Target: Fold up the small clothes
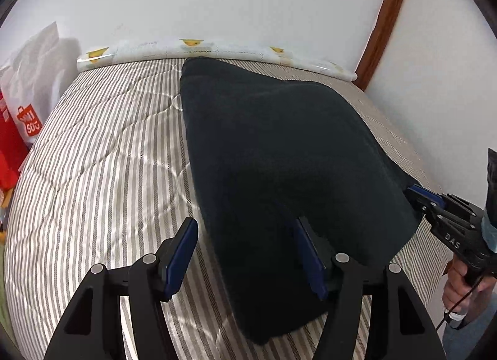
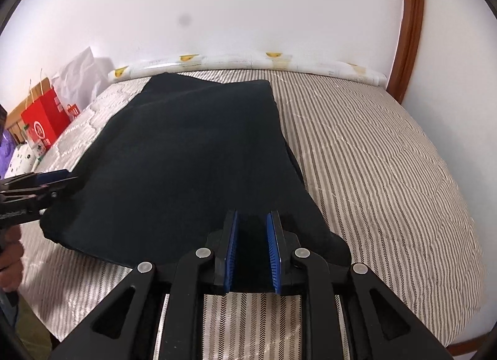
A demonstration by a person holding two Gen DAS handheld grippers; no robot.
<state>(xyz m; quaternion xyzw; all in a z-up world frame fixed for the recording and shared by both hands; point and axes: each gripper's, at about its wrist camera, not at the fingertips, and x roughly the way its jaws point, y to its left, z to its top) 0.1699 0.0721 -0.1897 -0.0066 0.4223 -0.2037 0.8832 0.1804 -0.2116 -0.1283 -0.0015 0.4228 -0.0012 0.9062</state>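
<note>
A dark, near-black garment [image 1: 279, 155] lies on the striped bed, its near edge lifted; it also fills the middle of the right wrist view [image 2: 192, 155]. My left gripper [image 1: 245, 229] is open, its jaws wide apart around the garment's near left edge; its right finger is partly draped by cloth. In the right wrist view it shows at the left [image 2: 66, 178] by the cloth's edge. My right gripper [image 2: 253, 220] has its jaws narrowly apart with a fold of the garment between the blue pads. In the left wrist view it [image 1: 414, 192] holds the garment's right corner.
The striped quilted bed cover [image 2: 388, 173] spans both views. A rolled white pad with yellow marks [image 1: 217, 49] lies along the far wall. A red bag [image 2: 43, 120] and white bags stand at the left. A wooden frame [image 2: 410, 34] rises at the right.
</note>
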